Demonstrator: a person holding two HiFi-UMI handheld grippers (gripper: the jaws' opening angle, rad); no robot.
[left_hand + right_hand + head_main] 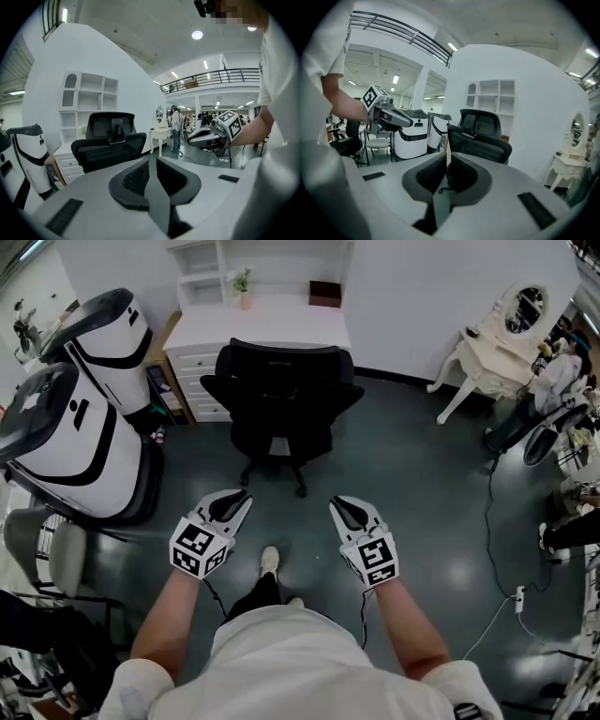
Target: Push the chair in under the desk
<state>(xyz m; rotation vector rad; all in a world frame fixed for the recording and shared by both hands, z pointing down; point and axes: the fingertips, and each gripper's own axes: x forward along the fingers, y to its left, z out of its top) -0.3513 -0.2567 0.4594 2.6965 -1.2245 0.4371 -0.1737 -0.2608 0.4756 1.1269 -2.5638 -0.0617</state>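
A black mesh office chair (281, 399) stands on the dark floor with its back toward me, pulled out from the white desk (262, 329) by the wall. Both grippers hover well short of it, near my feet. My left gripper (246, 495) points at the chair's left side, its jaws drawn together to a thin slit with nothing between them. My right gripper (334, 502) mirrors it on the right, also empty. In the left gripper view the chair (110, 140) is ahead beyond the jaws (152, 159). The right gripper view shows the chair (480, 138) past its jaws (447, 157).
Two large white-and-black machines (84, 409) stand left of the chair. A white vanity table (497, 343) with a mirror is at the far right. A cable and power strip (518, 596) lie on the floor at right. Stools (37, 549) are at the left edge.
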